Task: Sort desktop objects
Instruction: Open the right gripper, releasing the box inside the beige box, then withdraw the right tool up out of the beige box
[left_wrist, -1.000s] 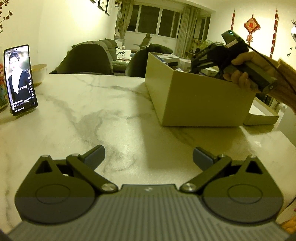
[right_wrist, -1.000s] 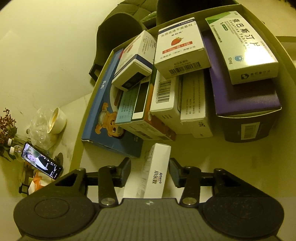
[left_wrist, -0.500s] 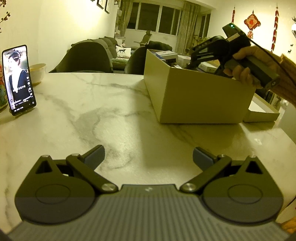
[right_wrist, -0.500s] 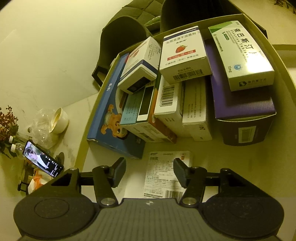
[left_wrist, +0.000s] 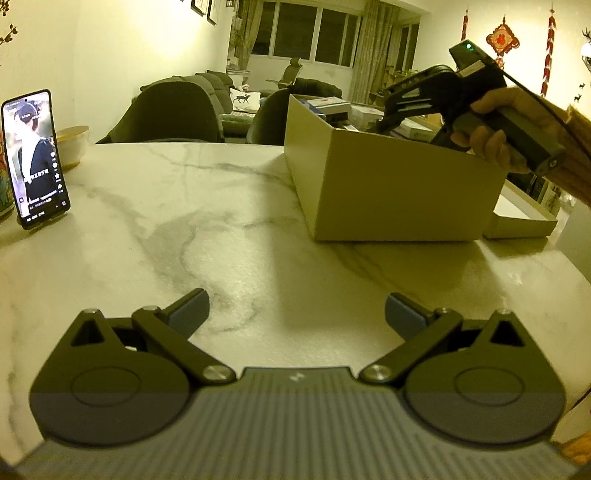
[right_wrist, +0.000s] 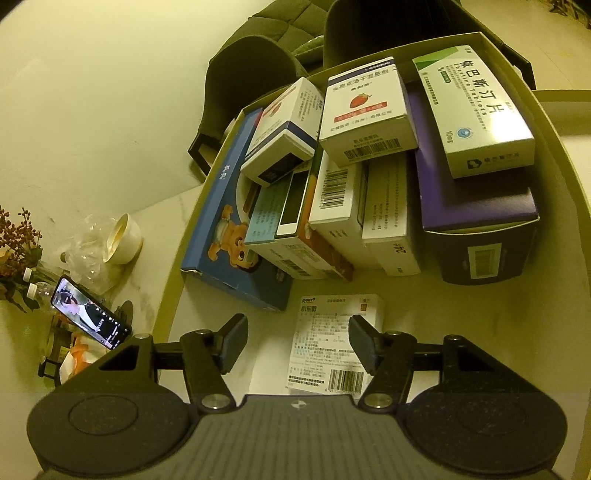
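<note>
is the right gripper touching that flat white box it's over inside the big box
Apart. In the right wrist view the right gripper is opening, both fingers clear of the white box lying flat beneath them.

A white marble table (left_wrist: 229, 221) carries everything. A phone (left_wrist: 35, 158) and bowl (left_wrist: 74, 146) stand far left. A cardboard box (left_wrist: 391, 184) and its lid (left_wrist: 524, 221) sit right.

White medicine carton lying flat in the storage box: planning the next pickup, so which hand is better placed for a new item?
Left: left gripper hangs open over the marble table; right gripper is opening inside the box.
</note>
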